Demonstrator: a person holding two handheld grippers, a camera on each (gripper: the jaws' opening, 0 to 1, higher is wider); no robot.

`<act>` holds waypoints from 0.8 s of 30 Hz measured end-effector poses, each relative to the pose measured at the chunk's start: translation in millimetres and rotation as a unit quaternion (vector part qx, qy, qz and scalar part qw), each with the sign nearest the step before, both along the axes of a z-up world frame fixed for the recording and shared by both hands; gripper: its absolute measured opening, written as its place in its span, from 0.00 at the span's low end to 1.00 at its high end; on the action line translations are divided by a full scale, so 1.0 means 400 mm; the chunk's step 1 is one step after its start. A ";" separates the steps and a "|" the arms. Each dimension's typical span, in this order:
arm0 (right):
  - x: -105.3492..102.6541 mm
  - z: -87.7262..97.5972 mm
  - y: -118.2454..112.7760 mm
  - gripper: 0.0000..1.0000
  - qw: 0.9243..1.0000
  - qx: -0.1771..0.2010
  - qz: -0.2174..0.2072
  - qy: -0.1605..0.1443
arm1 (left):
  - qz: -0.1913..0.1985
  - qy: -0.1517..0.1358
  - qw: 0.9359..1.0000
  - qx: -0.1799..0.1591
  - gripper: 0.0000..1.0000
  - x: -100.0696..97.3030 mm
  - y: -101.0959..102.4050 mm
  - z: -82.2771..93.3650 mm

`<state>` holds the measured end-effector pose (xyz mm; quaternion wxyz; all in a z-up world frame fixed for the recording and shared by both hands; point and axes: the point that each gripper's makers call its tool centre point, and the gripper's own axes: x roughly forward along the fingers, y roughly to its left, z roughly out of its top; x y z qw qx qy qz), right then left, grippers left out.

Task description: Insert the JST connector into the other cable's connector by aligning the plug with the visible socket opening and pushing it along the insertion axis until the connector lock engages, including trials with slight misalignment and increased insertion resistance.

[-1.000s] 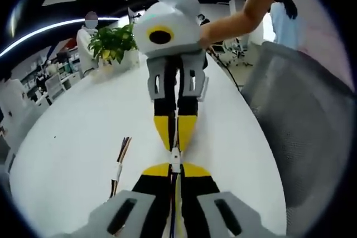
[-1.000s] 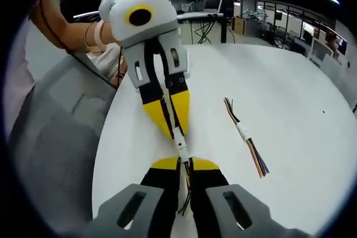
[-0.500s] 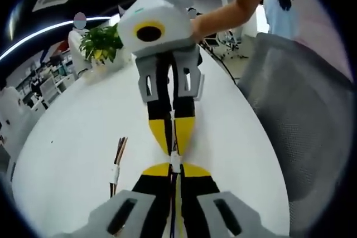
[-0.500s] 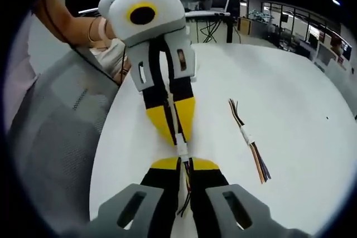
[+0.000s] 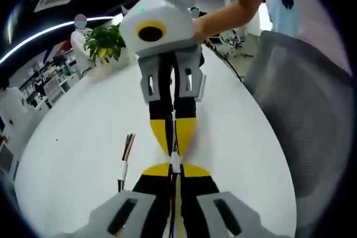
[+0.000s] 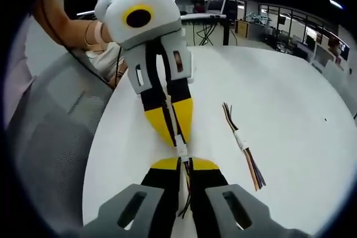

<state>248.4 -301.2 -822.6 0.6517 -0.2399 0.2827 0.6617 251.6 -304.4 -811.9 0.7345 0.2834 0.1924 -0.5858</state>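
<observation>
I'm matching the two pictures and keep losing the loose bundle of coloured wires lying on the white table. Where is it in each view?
Left gripper view: the spare wire bundle lies lower left of centre, left of the joined gripper tips.
Right gripper view: the spare wire bundle lies right of centre, to the right of the tips.
Shared landmark: the small white connector held between the yellow tips.

No visible change btwn hand-held grippers; connectors as before.
</observation>
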 end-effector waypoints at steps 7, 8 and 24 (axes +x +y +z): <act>0.030 -0.009 0.012 0.01 1.000 -0.005 0.003 -0.007 | 0.014 0.004 1.000 -0.002 0.00 0.030 0.010 -0.011; 0.033 -0.011 0.013 0.01 1.000 -0.006 0.004 -0.007 | 0.015 0.005 1.000 -0.003 0.00 0.034 0.012 -0.012; 0.058 -0.056 0.024 0.02 1.000 -0.022 0.006 0.004 | 0.040 0.040 0.998 -0.005 0.00 0.060 0.031 -0.065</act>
